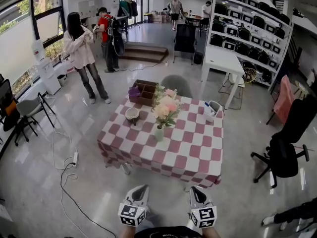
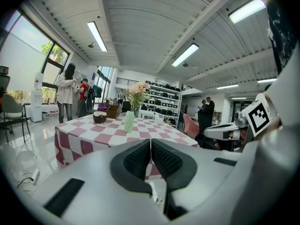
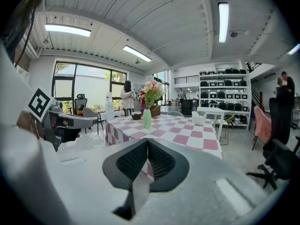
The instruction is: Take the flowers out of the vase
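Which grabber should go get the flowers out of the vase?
Left, but only slightly. The left gripper and right gripper are both shut and well short of the pink-and-white checked table. In the head view the pale green vase of pink flowers stands a little nearer the left one.

The left gripper [image 2: 150, 143] and right gripper [image 3: 147, 142] share one build: a smooth white moulded shell with two black jaw pads [image 2: 136, 161] whose faces are finely ribbed. A dark rectangular slot [image 2: 64, 197] is recessed in the shell beside the jaws. Behind the jaws, each unit carries a marker cube [image 1: 132, 214] printed with black-and-white squares. The operator wears a dark garment [image 1: 168, 231].
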`<state>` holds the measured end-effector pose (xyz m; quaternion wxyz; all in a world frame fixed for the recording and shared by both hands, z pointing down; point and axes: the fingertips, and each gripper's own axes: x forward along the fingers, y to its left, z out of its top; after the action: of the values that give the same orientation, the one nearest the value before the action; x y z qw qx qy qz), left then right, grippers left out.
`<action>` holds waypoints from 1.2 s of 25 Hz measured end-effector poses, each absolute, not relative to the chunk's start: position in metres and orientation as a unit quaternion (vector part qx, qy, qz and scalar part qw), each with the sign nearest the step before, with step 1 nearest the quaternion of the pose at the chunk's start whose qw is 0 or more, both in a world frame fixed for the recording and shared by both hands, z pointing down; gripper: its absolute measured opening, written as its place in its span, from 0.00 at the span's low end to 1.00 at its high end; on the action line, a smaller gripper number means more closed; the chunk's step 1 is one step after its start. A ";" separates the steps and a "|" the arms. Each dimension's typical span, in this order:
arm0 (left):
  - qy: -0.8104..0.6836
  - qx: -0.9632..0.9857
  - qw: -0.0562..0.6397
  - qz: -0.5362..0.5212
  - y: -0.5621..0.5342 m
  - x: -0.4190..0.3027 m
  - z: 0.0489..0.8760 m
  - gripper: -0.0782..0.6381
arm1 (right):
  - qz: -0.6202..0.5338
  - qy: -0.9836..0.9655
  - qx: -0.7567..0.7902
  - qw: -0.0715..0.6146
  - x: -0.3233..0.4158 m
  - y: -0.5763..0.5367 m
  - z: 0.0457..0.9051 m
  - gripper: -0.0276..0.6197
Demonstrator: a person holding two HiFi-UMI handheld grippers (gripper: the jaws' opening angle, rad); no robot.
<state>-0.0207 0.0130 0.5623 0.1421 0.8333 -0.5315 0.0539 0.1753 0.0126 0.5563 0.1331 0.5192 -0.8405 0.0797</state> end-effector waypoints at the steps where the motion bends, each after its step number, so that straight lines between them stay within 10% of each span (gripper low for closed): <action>1: -0.530 0.834 0.142 0.054 0.006 -0.022 0.562 0.13 | 0.080 -0.839 0.521 0.134 0.174 0.006 0.556 0.05; 30: -0.461 0.878 0.117 0.057 -0.115 -0.097 0.549 0.13 | 0.112 -0.787 0.601 0.088 0.109 -0.093 0.548 0.06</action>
<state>-0.0972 -0.1147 0.5491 0.1172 0.8779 -0.4609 0.0565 0.1093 -0.0934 0.5478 0.0881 0.6008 -0.7866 0.1121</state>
